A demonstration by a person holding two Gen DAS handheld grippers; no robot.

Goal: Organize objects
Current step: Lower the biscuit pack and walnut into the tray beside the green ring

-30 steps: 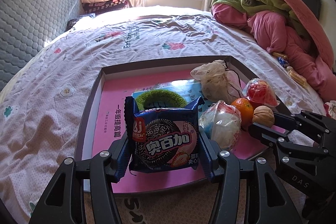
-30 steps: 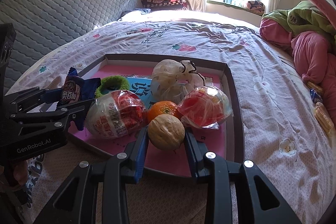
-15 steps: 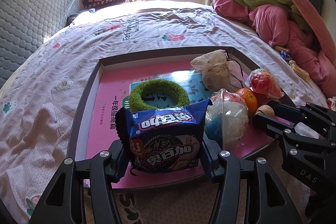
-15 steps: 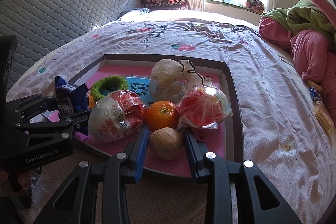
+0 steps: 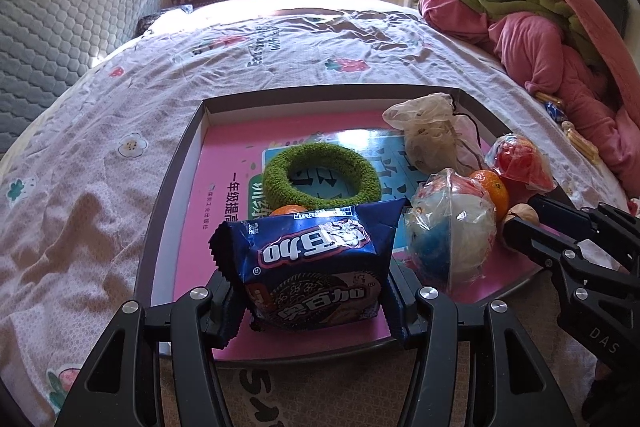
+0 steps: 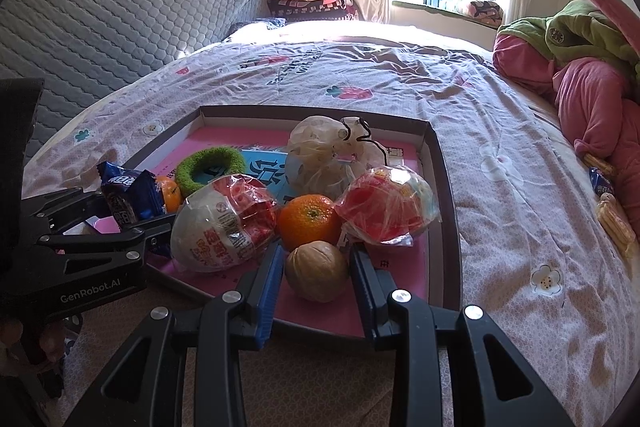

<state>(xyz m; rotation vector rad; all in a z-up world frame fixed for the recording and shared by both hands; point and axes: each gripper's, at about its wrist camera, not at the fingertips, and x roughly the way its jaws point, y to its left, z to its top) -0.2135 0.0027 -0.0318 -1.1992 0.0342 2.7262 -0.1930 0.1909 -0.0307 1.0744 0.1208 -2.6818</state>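
Observation:
My left gripper (image 5: pixel 310 303) is shut on a blue cookie packet (image 5: pixel 316 267), held tilted over the near edge of a dark-rimmed tray (image 5: pixel 172 187) on the bed. My right gripper (image 6: pixel 316 277) is shut on a walnut (image 6: pixel 318 271) low over the tray's near right part. Inside the tray lie a green knitted ring (image 5: pixel 280 179), an orange (image 6: pixel 310 223), a white-and-red wrapped egg (image 6: pixel 224 223), a red wrapped egg (image 6: pixel 384 203) and a mesh pouch (image 6: pixel 320 155). A second orange (image 5: pixel 290 210) peeks out behind the packet.
The tray's pink floor (image 5: pixel 224 163) lies bare on its left side. A pink and green bedding pile (image 5: pixel 540 39) fills the right of the bed. A grey quilted headboard (image 6: pixel 100 19) stands at the left. Small snacks (image 6: pixel 612 219) lie on the sheet to the right.
The cookie packet has tipped forward in my left gripper, its print now upside down, and the view has drawn back from the tray. The walnut sits lower between my right fingers.

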